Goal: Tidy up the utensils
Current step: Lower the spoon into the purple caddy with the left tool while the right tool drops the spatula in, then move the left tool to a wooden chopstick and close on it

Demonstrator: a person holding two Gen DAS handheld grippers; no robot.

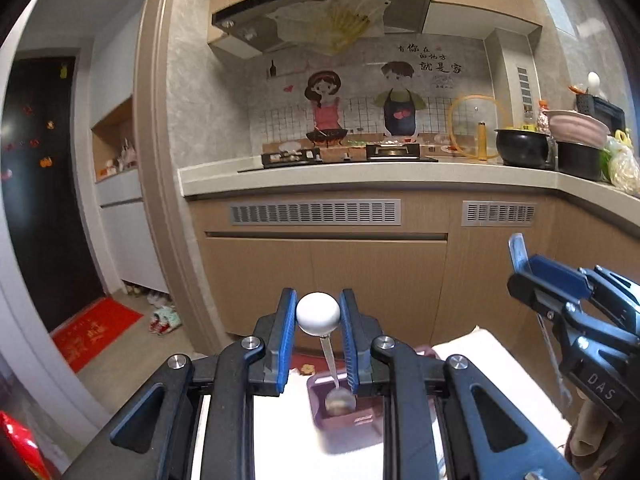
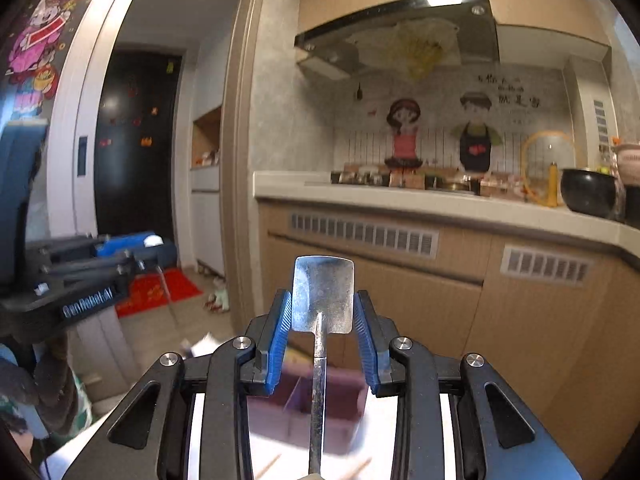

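My left gripper (image 1: 318, 314) is shut on the white ball handle of a small metal spoon (image 1: 318, 314). The spoon hangs down, and its bowl (image 1: 340, 401) hangs over a purple box (image 1: 348, 424) on a white surface. My right gripper (image 2: 322, 316) is shut on a metal utensil with a flat square end (image 2: 323, 294). Its stem (image 2: 317, 392) runs down over the blurred purple box (image 2: 340, 396). The right gripper also shows in the left wrist view (image 1: 520, 264), off to the right. The left gripper shows at the left of the right wrist view (image 2: 152, 250).
A kitchen counter (image 1: 360, 178) with a gas hob (image 1: 340, 154), black pots (image 1: 522, 146) and a glass lid (image 1: 474, 126) stands ahead, cabinets below. A range hood (image 1: 324, 0) hangs above. A doorway with a red mat (image 1: 94, 334) lies at the left.
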